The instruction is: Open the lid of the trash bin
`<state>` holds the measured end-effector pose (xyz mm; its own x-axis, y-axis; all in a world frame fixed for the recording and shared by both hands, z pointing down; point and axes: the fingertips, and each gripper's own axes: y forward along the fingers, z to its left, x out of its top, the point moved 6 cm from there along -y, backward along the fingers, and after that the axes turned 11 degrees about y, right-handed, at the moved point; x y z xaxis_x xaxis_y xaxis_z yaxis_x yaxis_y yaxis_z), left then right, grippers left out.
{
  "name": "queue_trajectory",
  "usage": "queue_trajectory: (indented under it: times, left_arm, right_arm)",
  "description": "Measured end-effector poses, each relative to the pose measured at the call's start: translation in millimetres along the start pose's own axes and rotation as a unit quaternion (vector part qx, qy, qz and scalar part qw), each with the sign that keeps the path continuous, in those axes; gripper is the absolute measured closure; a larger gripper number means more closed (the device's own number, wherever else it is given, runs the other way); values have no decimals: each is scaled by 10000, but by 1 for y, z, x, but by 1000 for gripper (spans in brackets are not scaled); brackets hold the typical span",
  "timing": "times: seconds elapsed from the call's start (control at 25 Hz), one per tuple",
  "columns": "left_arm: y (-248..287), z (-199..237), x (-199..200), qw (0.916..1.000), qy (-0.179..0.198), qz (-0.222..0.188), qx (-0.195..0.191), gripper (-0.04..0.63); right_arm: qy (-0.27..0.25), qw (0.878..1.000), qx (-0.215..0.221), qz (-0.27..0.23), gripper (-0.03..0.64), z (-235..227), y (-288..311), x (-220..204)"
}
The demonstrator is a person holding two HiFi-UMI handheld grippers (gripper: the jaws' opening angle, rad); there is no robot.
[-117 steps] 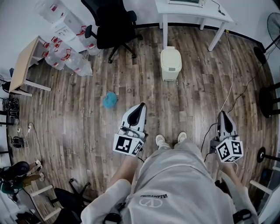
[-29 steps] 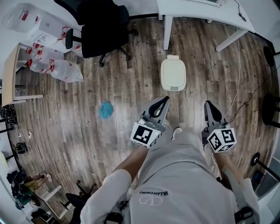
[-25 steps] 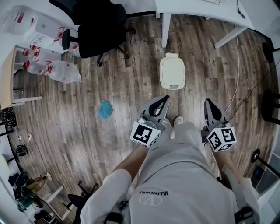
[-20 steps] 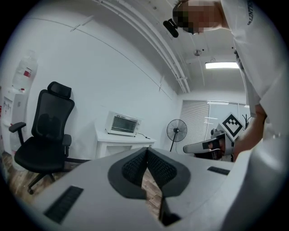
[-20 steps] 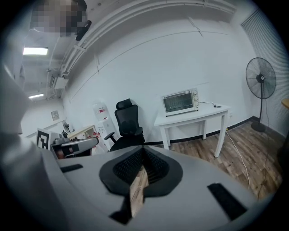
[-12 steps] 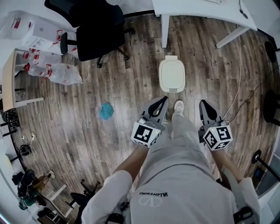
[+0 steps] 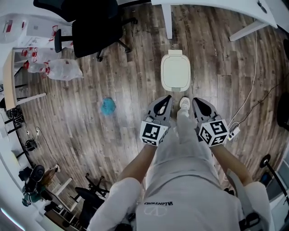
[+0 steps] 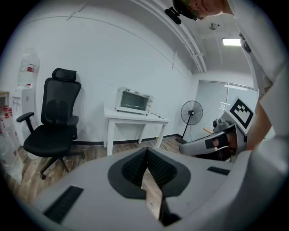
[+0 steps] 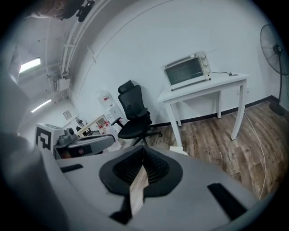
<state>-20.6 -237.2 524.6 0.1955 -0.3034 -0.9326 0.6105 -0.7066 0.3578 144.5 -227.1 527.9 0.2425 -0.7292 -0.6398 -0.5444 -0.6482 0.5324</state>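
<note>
my left gripper (image 7: 167, 98) and right gripper (image 7: 195, 100) just short of the closed trash bin (image 7: 175, 72), fingers (image 8: 133, 168) pressed together, nothing held

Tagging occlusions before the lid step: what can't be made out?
- Trash bin, head view: only the lid top shows; walls and any pedal hidden beneath.
- Left gripper view: the left gripper itself blocks the bin.
- Blue item, head view: too small to identify.
- White table, head view: cut by top edge.

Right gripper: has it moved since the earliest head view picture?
Yes. Judged against the trash bin, the right gripper has come forward and leftward, now just short of the bin's near edge.
</note>
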Motion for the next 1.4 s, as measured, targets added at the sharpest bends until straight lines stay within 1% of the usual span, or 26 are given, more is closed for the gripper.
queue_trajectory:
  times: [0.16, 0.32, 0.48, 0.68, 0.92, 1.04, 1.24, 1.4]
  left_arm:
    - [29, 3, -39, 9991, -96, 290, 290, 598]
    - [47, 9, -98, 9969, -319, 565, 441, 598]
    - [77, 19, -158, 9952, -456, 779, 364, 598]
    - [107, 22, -225, 9924, -645, 1034, 166, 598]
    - [123, 20, -277, 9895, -905, 1123, -42, 598]
    - [130, 19, -300, 9884, -938, 1187, -91, 598]
    - [143, 16, -321, 9886, -936, 1167, -144, 598]
    - [147, 17, -332, 9882, -977, 1176, -117, 598]
  right_arm:
    - [150, 9995, -113, 268, 600, -34, 38, -22]
    - [304, 9968, -186, 714, 600, -60, 83, -69]
    - [508, 9934, -280, 985, 600, -84, 133, -111]
    - [552, 9893, -448, 1272, 600, -105, 187, -164]
    - [700, 9841, -794, 1428, 600, -137, 228, -211]
    - [776, 9826, -935, 1405, 600, -149, 238, -228]
    - [1112, 9777, -1081, 1418, 600, -174, 253, -251]
    - [1348, 9749, -1029, 1441, 600, -179, 263, -264]
